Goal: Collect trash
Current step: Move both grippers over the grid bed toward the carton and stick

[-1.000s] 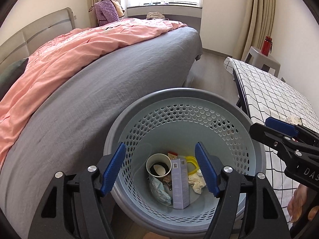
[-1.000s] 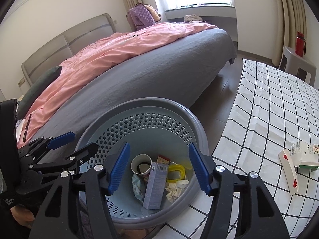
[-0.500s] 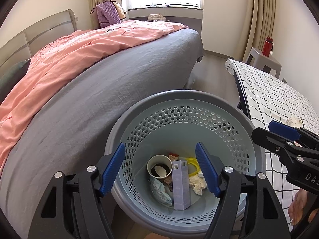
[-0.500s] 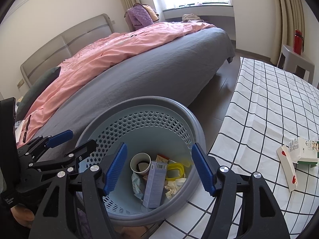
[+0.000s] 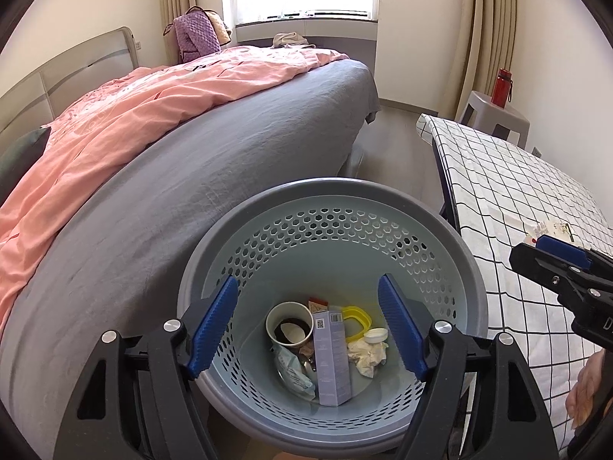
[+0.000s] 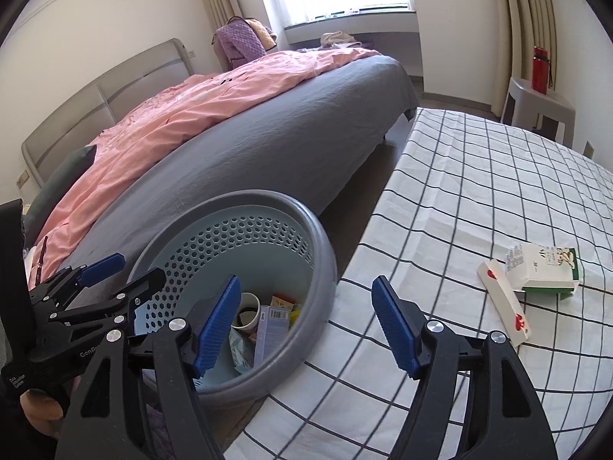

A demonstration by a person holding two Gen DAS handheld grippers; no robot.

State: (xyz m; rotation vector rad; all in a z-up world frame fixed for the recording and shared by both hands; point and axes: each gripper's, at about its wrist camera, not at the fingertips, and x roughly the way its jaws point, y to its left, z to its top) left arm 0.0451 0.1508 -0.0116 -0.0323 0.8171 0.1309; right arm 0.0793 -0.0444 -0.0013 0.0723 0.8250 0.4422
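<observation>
Currently we hold the left gripper (image 5: pixel 308 326) spread and empty directly over the bin (image 5: pixel 329 199), which stands on the floor between the bed (image 5: pixel 191 176) and the table (image 6: pixel 479 176), close enough to both to take drops from either side. The bin already holds a cup (image 5: pixel 289 324), a box (image 5: pixel 331 356), a yellow ring (image 5: pixel 356 316), crumpled tissue (image 5: pixel 366 352) and a wrapper (image 5: pixel 295 368). The right gripper (image 6: pixel 306 326) is also spread and empty, straddling the bin rim and the table edge, angled toward the table. Remaining trash, as we judge it: a carton (image 6: pixel 544 268) and a flat sleeve (image 6: pixel 505 303) lying together on the cloth, well apart from the gripper. The right side is nearer, so we expect that hand to fetch them.
</observation>
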